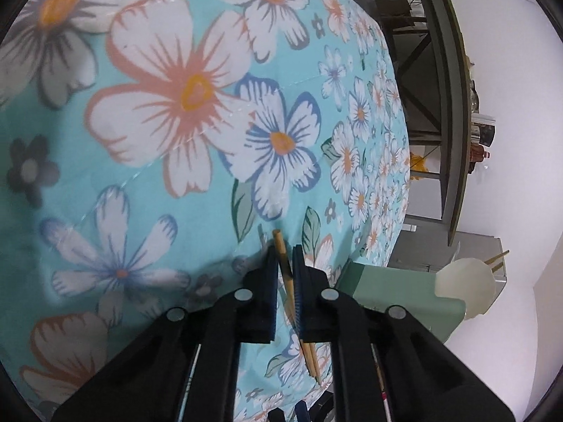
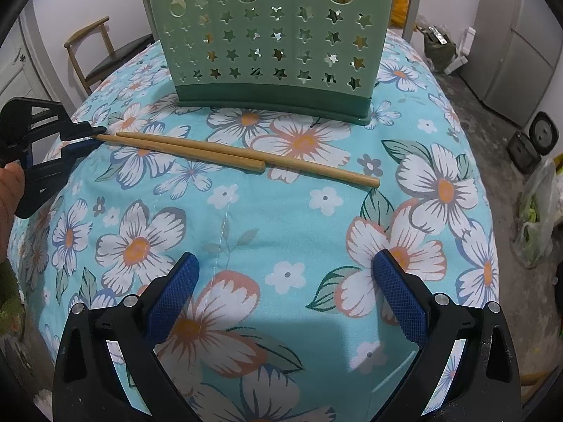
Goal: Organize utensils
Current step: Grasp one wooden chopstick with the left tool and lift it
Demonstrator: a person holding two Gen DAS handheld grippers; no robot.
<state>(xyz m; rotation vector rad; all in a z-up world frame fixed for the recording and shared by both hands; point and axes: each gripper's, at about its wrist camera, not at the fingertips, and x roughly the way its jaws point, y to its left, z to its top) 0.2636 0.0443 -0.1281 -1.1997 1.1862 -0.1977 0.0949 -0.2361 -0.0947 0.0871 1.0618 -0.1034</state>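
Observation:
Two wooden chopsticks [image 2: 242,154] lie side by side on the floral tablecloth [image 2: 281,218], in front of a green perforated utensil holder [image 2: 274,42] that has chopsticks standing in it. My left gripper [image 1: 284,256] is closed around the thin end of one chopstick [image 1: 286,274], low on the cloth; it also shows at the left of the right wrist view [image 2: 93,133]. The holder's side [image 1: 394,292] and a white spoon [image 1: 464,281] show to its right. My right gripper [image 2: 285,274] is open and empty, hovering above the cloth nearer than the chopsticks.
A wooden chair [image 2: 95,56] stands beyond the table's far left edge. A fridge [image 2: 520,52], bags [image 2: 535,225] and a dark appliance [image 2: 535,140] are on the floor to the right. A grey table frame [image 1: 443,105] stands past the table edge.

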